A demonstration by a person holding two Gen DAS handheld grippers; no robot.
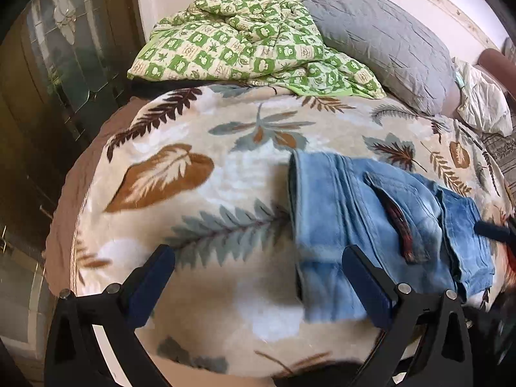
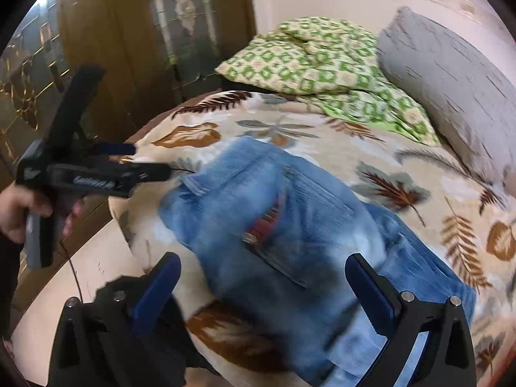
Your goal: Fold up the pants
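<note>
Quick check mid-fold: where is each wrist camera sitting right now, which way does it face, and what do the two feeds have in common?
Left wrist: sits on the left gripper, above the near bed edge, facing the headboard wall; both open fingers frame the folded jeans on the leaf blanket.
Right wrist: sits on the right gripper, over the jeans, facing the same wall, angled leftward; its open fingers show, plus the left gripper and the hand holding it.
Shared: jeans, leaf blanket, green checked quilt, grey pillow.
</note>
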